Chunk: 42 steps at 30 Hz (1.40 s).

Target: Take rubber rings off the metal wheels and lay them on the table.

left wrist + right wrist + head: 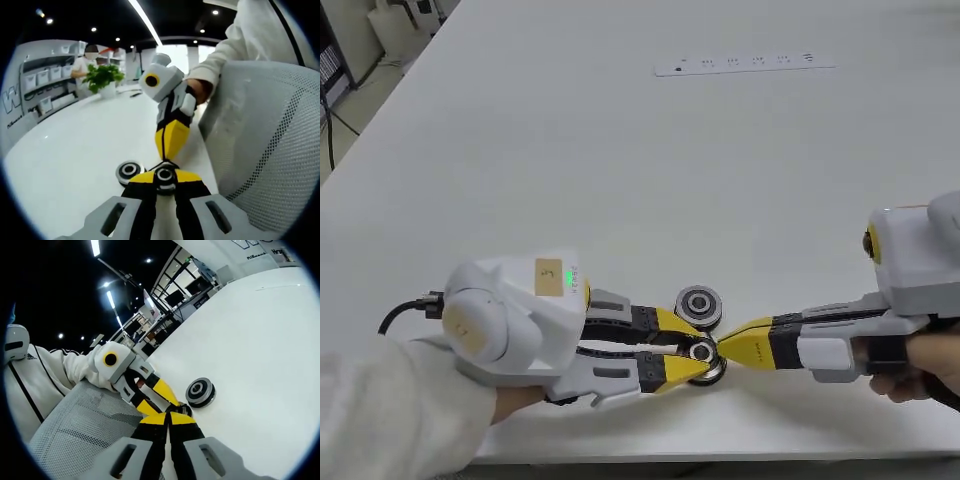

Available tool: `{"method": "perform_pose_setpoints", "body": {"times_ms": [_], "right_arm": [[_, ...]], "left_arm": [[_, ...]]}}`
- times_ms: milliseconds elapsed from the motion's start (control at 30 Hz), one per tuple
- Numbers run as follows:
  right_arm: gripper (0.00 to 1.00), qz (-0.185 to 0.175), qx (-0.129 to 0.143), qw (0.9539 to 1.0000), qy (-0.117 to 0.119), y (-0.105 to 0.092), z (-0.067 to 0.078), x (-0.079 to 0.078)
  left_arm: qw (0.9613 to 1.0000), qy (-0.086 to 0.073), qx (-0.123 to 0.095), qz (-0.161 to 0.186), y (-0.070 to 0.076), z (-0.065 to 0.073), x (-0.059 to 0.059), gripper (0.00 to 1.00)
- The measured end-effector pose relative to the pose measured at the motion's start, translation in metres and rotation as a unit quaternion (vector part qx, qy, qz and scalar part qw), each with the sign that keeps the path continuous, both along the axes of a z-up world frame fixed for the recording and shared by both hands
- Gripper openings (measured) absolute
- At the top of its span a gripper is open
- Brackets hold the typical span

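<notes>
Left claw (694,351) is clamped on a metal wheel (704,352) near the front edge of the bench (620,160). Right claw (724,347), jaws together, meets that wheel's rim; I cannot tell if it grips anything. A second wheel (699,303) lies just behind, apart, with its dark rubber ring (212,398) on.

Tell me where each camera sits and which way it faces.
Head view: above the table, facing down; shows left tongs, right tongs and a sleeve.
Left gripper view: on the left tongs, looking along its jaws at the clamped wheel and right tongs.
Right gripper view: on the right tongs, facing the left tongs and sleeve.
Shared: all three show the loose wheel.
</notes>
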State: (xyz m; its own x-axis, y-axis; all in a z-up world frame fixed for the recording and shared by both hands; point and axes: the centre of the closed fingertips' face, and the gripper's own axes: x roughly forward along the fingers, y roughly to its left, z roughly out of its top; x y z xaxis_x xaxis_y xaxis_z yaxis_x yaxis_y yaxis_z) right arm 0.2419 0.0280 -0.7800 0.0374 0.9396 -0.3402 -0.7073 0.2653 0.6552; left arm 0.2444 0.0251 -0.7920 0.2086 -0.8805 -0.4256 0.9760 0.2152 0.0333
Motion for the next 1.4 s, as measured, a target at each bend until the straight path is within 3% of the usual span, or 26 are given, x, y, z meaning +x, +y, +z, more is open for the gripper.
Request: {"method": "perform_pose_setpoints", "body": {"times_ms": [467, 633, 867, 1033, 1233, 1400], "right_arm": [[0.0, 0.008, 0.009, 0.9999, -0.009, 0.002, 0.004, -0.002], [0.0, 0.001, 0.042, 0.9991, 0.01, 0.003, 0.015, 0.0], [0.0, 0.006, -0.003, 0.9996, -0.028, 0.001, 0.004, 0.002], [0.0, 0.003, -0.018, 0.9993, -0.032, -0.002, -0.001, 0.005], [0.0, 0.01, -0.028, 0.9986, -0.043, -0.002, -0.002, 0.004], [0.0, 0.01, -0.027, 0.9984, -0.048, -0.004, 0.003, 0.004]], "left_arm": [[1.0, 0.0, 0.006, -0.003, 0.0, 0.0, -0.002, 0.14], [0.9999, -0.006, 0.01, -0.01, -0.001, 0.0, -0.005, 0.14], [0.9998, -0.011, 0.015, -0.011, -0.002, 0.0, -0.005, 0.14], [0.9995, -0.013, 0.025, -0.01, -0.001, 0.0, -0.004, 0.14], [0.9989, -0.004, 0.043, -0.016, 0.0, 0.002, -0.006, 0.17], [0.9982, -0.02, 0.048, -0.03, 0.0, 0.007, -0.011, 0.2]]}}
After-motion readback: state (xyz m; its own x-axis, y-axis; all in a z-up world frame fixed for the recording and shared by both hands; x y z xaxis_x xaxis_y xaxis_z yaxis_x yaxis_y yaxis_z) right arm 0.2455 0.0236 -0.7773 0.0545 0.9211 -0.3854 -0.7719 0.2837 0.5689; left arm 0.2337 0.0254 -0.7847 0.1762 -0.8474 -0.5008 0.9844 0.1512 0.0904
